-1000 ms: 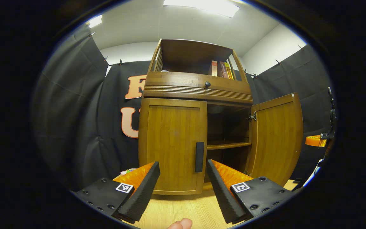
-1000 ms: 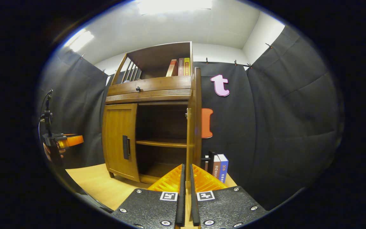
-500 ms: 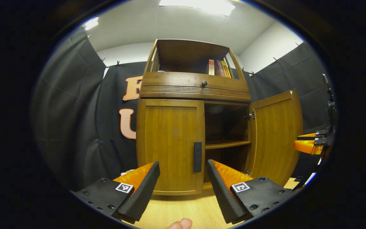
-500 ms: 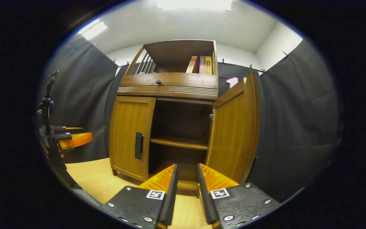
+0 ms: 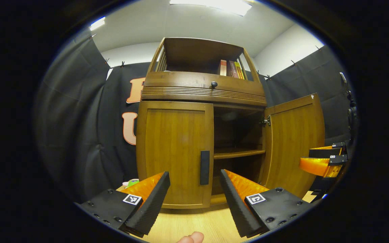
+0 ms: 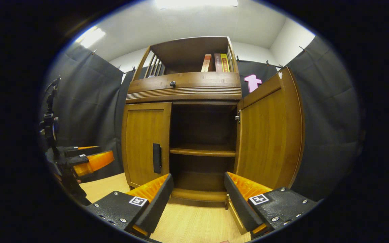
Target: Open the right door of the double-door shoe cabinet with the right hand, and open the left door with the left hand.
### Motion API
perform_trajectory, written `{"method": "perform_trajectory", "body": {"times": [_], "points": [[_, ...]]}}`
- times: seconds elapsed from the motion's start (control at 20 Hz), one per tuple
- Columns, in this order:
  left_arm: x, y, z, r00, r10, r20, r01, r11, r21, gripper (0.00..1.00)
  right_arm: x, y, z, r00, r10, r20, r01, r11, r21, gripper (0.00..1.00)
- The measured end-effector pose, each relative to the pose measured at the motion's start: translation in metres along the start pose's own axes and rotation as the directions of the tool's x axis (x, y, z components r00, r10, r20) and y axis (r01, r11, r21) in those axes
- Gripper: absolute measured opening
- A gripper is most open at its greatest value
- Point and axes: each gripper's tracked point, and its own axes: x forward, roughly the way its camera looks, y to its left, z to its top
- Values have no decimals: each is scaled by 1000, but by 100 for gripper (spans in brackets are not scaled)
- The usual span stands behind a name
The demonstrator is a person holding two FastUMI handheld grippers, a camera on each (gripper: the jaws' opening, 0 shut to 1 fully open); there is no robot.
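Now right gripper off the right door — jaws wide | left gripper nearer left door — jaws wide, empty

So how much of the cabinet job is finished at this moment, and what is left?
About half. Done: the right door stands swung open, and the right hand-held gripper is open and off it. In hand: the left hand-held gripper is open in front of the left door's handle, not touching it. Left: gripping that handle and pulling the closed left door open.
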Motion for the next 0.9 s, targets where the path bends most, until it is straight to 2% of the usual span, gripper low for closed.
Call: {"method": "perform_trajectory", "body": {"times": [0.15,0.2,0.25,0.35,0.4,0.5,0.65,0.7,0.75,0.8,0.9], "points": [[36,-14,-2,1000,-22,-4,22,1000,-6,99,-1,-2,2,1000,-7,4,7,1000,-6,100],[48,-20,-3,1000,-31,-6,31,999,-10,94,-2,-2,3,1000,-7,8,7,1000,-3,100],[59,-26,-4,999,-37,-9,37,999,-19,99,-3,-3,3,1000,-7,10,7,1000,1,100],[83,-44,-14,997,-74,-28,74,997,-31,96,-6,-10,6,1000,-19,16,19,1000,15,100],[97,-48,-20,997,-74,-34,73,997,-27,98,-8,-14,8,1000,-24,18,23,999,25,100],[129,-48,-27,999,-47,-25,48,999,7,94,-12,-22,10,999,-33,22,32,999,41,100],[159,-54,-40,998,-50,-46,51,998,28,94,-21,-29,13,999,-35,28,34,999,34,85],[166,-52,-46,998,-40,-58,41,999,18,99,-23,-33,13,999,-38,27,37,999,24,94],[174,-50,-50,997,-30,-71,31,1000,2,97,-26,-36,15,999,-41,29,41,999,13,94],[179,-44,-53,996,-1,-84,1,1000,-9,89,-30,-38,18,998,-46,34,46,999,3,94],[181,-43,-52,998,9,-69,-12,999,-38,73,-33,-40,22,998,-48,45,49,999,-5,94]]}}
